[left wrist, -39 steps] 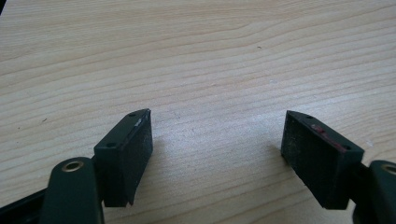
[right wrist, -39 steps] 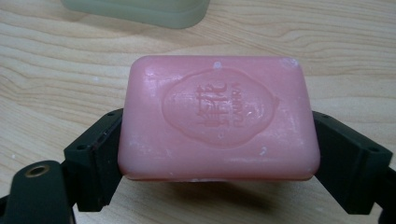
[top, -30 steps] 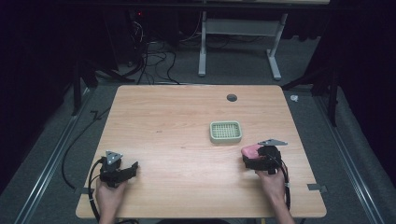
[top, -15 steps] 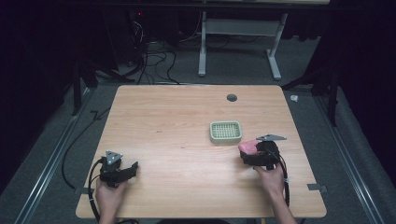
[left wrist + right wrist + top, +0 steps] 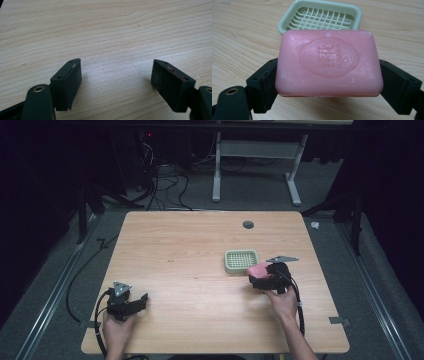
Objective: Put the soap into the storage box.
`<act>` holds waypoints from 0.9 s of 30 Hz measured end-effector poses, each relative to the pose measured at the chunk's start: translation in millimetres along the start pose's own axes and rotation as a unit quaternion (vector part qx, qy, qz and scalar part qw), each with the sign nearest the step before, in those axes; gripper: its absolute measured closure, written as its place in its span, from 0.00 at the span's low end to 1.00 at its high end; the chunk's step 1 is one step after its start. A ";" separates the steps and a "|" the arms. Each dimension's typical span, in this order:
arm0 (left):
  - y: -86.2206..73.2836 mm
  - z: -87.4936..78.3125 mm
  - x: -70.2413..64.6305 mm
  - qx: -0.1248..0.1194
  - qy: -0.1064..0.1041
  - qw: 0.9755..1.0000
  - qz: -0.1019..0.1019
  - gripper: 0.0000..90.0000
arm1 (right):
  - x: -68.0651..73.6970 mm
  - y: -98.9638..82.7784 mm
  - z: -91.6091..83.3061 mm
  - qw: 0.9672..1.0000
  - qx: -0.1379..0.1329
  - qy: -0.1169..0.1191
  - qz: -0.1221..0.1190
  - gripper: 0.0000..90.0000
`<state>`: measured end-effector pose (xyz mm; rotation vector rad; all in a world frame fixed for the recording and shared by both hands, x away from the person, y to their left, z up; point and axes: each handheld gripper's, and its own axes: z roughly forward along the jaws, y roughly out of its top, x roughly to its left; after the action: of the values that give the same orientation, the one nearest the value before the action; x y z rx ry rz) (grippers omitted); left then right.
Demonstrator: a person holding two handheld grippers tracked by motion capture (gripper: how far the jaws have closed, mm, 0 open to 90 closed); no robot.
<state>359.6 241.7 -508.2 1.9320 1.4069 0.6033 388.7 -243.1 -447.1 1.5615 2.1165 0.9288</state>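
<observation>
Soap carried closer to the dish

The right gripper (image 5: 256, 279) has moved forward and to the left across the counter (image 5: 190, 245) over the last second, and the pink soap bar (image 5: 329, 63) it clamps now hangs just short of the pale green soap dish (image 5: 321, 15). Its jaws press on the two short ends of the bar, which sits flat and face up with its stamped oval showing, clear of the wood beneath. In the high view the soap (image 5: 258, 269) lies right at the dish's (image 5: 241, 260) near right corner, so I judge that a short further carry and a lowering remain before release. The left gripper (image 5: 141, 302) has stayed put near the counter's front left, its jaws spread wide over bare wood and holding nothing.
</observation>
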 end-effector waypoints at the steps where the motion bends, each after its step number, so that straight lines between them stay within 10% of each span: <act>1: 0.0 0.0 0.0 0.000 0.000 1.000 0.000 0.28 | 1.0 1.7 0.5 1.000 0.001 -0.001 -0.002 0.15; 27: 0.0 0.0 -0.1 0.000 0.000 1.000 0.001 0.28 | 12.6 35.6 28.9 1.000 0.021 0.003 0.012 0.15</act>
<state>359.6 241.7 -508.2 1.9331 1.4059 0.6032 427.8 -216.4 -442.5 1.6092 2.1391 0.9035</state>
